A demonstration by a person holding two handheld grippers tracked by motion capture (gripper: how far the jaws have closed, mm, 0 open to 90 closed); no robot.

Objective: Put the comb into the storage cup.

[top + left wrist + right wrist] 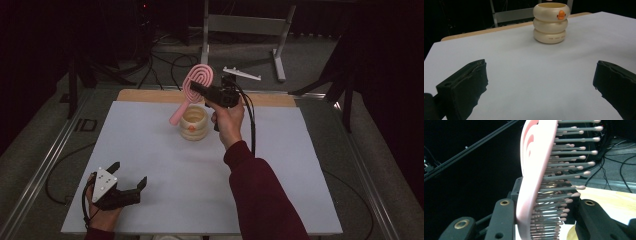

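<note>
- cream holder point(194, 124), three stacked rings with an orange duck mark on its side, stood upright on the white table sheet point(165, 190), toward the far middle. same holder in the left gripper view point(551, 22), well ahead of the jaws.
- couldn't tell what was inside the holder; its mouth was open at the top and the inside was hard to make out.
- pink hairbrush point(192, 90) was up in the air, not in the holder. head tilted up and to the far side, handle pointing down-left, its tip just beside the holder's rim on the left in the high view. whether it touched the rim, i couldn't tell.
- my right gripper point(200, 90) was clamped on the brush head, held above and behind the holder. in the right gripper view the brush point(534, 170) stood edge-on between the two black jaws, pink back against one jaw, bristles pointing at the other.
- my left gripper point(129, 175) sat low at the near left corner of the sheet, jaws spread wide apart, nothing between them, well apart from the holder. left gripper view showed bare sheet between the two pads.
</note>
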